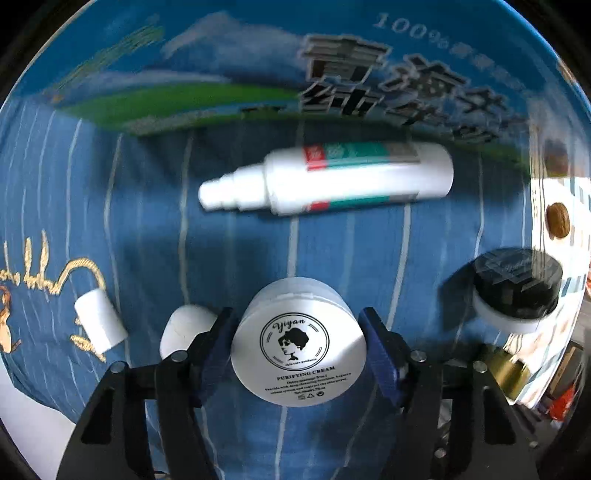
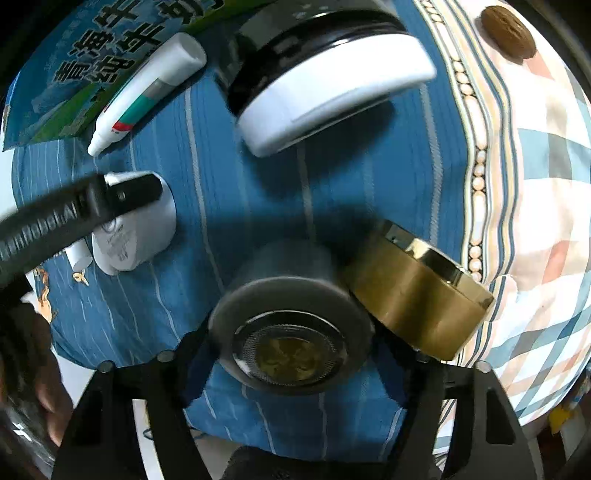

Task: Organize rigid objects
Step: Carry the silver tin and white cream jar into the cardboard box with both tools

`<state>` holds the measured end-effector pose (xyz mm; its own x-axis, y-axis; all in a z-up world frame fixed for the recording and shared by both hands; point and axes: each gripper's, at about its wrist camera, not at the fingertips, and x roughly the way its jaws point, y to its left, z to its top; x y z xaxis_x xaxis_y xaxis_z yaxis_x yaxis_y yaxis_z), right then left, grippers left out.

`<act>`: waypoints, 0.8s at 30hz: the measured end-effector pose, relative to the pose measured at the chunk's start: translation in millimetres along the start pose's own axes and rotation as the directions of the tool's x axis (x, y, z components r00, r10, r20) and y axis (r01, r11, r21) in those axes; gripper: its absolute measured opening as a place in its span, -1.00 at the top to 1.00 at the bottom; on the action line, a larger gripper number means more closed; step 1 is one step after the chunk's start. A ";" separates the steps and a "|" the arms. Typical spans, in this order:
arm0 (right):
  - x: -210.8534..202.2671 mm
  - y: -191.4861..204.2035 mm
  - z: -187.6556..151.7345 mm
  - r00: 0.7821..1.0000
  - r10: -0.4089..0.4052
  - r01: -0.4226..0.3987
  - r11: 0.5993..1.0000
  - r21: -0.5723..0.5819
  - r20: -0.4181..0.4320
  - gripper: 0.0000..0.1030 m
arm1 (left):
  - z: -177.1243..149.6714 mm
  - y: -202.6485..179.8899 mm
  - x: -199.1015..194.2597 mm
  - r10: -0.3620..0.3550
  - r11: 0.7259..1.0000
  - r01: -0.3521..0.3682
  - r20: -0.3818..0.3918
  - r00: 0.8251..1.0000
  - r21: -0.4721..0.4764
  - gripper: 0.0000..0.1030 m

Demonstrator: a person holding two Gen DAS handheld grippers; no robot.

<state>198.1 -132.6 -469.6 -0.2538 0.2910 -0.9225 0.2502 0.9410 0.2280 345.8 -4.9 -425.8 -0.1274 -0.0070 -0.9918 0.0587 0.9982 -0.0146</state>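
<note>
My left gripper (image 1: 298, 332) is shut on a white cream jar (image 1: 298, 343) with a "Purifying Cream" label, held over the blue striped cloth (image 1: 332, 251). My right gripper (image 2: 291, 350) is shut on a grey round jar (image 2: 291, 332) with a gold centre in its lid. A gold tin (image 2: 417, 291) touches the grey jar's right side. A white tube (image 1: 325, 177) lies on its side ahead of the left gripper; it also shows in the right wrist view (image 2: 147, 92). A black-lidded white jar (image 1: 517, 295) stands at the right, and is large and close in the right wrist view (image 2: 325, 85).
A blue milk carton (image 1: 258, 74) lies along the far edge of the cloth. A small white cap (image 1: 99, 321) and a white rounded object (image 1: 184, 328) lie left of the left gripper. A walnut (image 2: 509, 33) rests on the patterned cloth (image 2: 535, 203) at the right.
</note>
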 end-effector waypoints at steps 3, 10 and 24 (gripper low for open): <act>6.4 6.8 -10.0 0.997 -0.068 0.068 0.998 -0.013 -0.022 -0.44 | -18.6 6.2 1.4 0.022 1.000 -0.022 -0.017 1.000 0.013 -0.26; 12.3 15.5 -21.3 0.989 -0.151 0.150 0.984 -0.097 -0.003 -0.47 | -34.1 26.5 26.1 -0.012 0.999 0.008 -0.082 0.997 -0.053 -0.30; 19.5 23.7 -28.8 0.980 -0.200 0.199 0.975 -0.097 0.002 -0.41 | -123.5 8.8 2.4 0.005 0.997 -0.002 0.038 0.999 -0.073 -0.27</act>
<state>172.2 -99.7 -473.2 -0.2967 0.0968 -0.9500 0.1025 0.9923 0.0691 223.7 11.2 -412.6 -0.0893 -0.0048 -0.9960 -0.0136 0.9999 -0.0036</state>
